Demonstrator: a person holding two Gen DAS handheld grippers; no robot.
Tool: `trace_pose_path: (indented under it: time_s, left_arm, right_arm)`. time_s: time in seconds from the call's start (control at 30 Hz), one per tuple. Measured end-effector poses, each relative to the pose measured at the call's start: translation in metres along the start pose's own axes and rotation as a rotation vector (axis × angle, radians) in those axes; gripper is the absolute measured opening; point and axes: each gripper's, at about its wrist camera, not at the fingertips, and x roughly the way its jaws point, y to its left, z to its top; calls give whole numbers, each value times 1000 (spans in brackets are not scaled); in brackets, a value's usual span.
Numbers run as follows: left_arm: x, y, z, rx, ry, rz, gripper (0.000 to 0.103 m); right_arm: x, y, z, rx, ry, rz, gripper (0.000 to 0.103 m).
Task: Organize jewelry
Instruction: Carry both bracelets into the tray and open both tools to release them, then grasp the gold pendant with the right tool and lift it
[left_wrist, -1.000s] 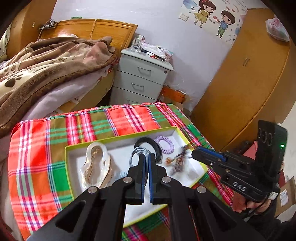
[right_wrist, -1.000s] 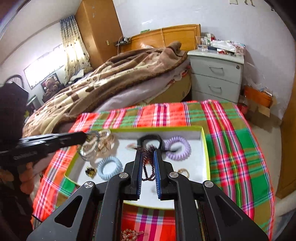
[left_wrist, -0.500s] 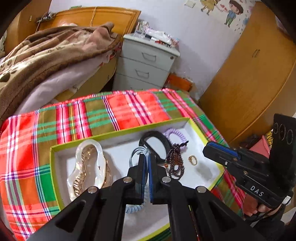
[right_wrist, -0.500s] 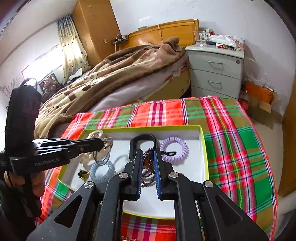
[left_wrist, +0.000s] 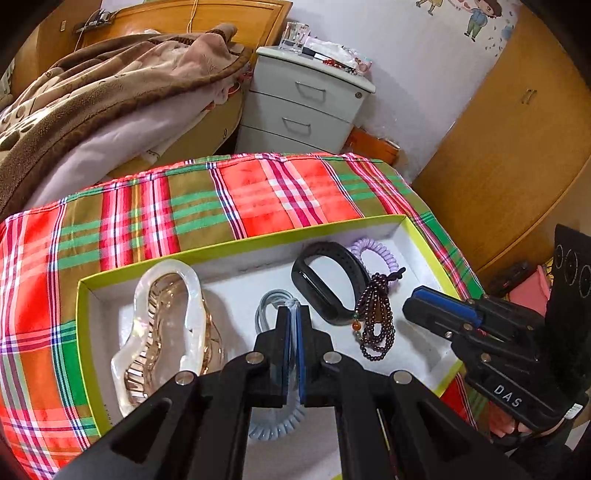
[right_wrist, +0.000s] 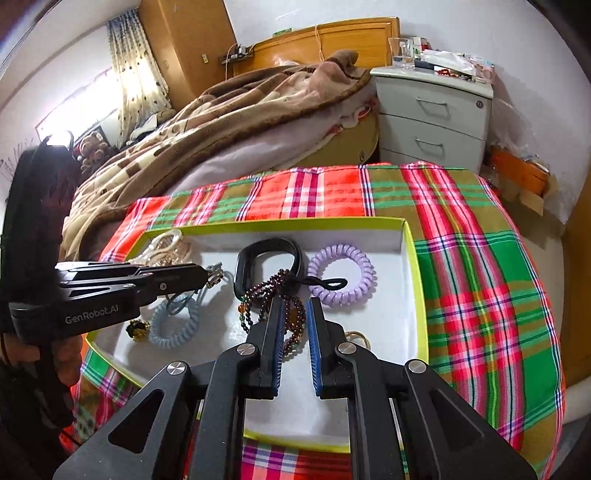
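Note:
A white box with a yellow-green rim (left_wrist: 236, 246) (right_wrist: 417, 266) sits on a plaid cloth. In it lie a pearly hair claw (left_wrist: 162, 325), a black band (left_wrist: 325, 280) (right_wrist: 269, 251), a purple coil tie (right_wrist: 341, 275) (left_wrist: 373, 251), a dark bead bracelet (left_wrist: 375, 325) (right_wrist: 266, 291), a pale blue coil tie (right_wrist: 171, 325) and a gold ring (right_wrist: 356, 338). My left gripper (left_wrist: 293, 314) (right_wrist: 208, 275) is shut on a thin grey-blue cord loop (left_wrist: 271, 306) over the box. My right gripper (right_wrist: 295, 306) (left_wrist: 417, 306) is open just above the bead bracelet, which lies in the box.
The plaid cloth (right_wrist: 480, 258) covers the small table. A bed with a brown blanket (right_wrist: 240, 118) lies behind, a grey nightstand (right_wrist: 432, 118) at the back right, a wooden wardrobe (left_wrist: 517, 147) to the right. A small gold ornament (right_wrist: 138, 328) lies at the box's near left.
My right gripper has opened and let the bead bracelet down into the box. My left gripper has stayed shut on the cord and moved lower over the box.

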Motion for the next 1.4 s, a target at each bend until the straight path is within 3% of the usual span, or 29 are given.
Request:
trace_pose_path:
  time_s: [0.23,0.37,0.53,0.7,0.87,1.0,1.4]
  left_arm:
    - [7,0,-1,-7,20,0,6]
    - [7,-6,0,24,13,23,20]
    - [9,-9,1,31,13,33,22]
    - [7,-14,-2,51,12,42,38]
    - [1,-18,-6,54,-2,47,42]
    - [-10,-20,-11,52,-18,42,45]
    - [-43,-29,-32,45,-56,85,45]
  right_arm:
    - [11,0,-2,-8,23,-6,17]
    - [11,-1,-3,-1,23,-10,18]
    - [10,-2,-3,1,18,-15,18]
    - [8,-1,-3,0,15,-20,18]
    - [3,0,-5,2,9,-27,20]
    - [-1,2,-6,1,2,-27,37]
    - [-22,15,-17,2,-21,-23,37]
